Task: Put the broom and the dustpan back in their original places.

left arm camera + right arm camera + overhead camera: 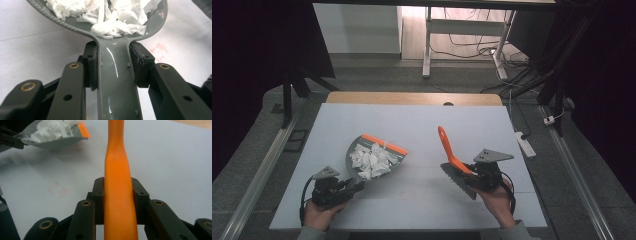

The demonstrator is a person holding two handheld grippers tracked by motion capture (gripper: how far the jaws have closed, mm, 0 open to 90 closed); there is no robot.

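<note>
A grey dustpan with an orange lip lies left of the table's middle, piled with crumpled white paper. My left gripper is shut on its grey handle, and the paper fills the pan just beyond the jaws. At the right, my right gripper is shut on the orange handle of a hand brush. The brush's grey bristle head rests on the table by the gripper, while the handle points up and away. The dustpan also lies at the upper left of the right gripper view.
The white table top has a wooden strip along its far edge. A faint reddish mark stains the surface near the right gripper. Beyond the table stand a desk frame, cables and a power strip on the floor.
</note>
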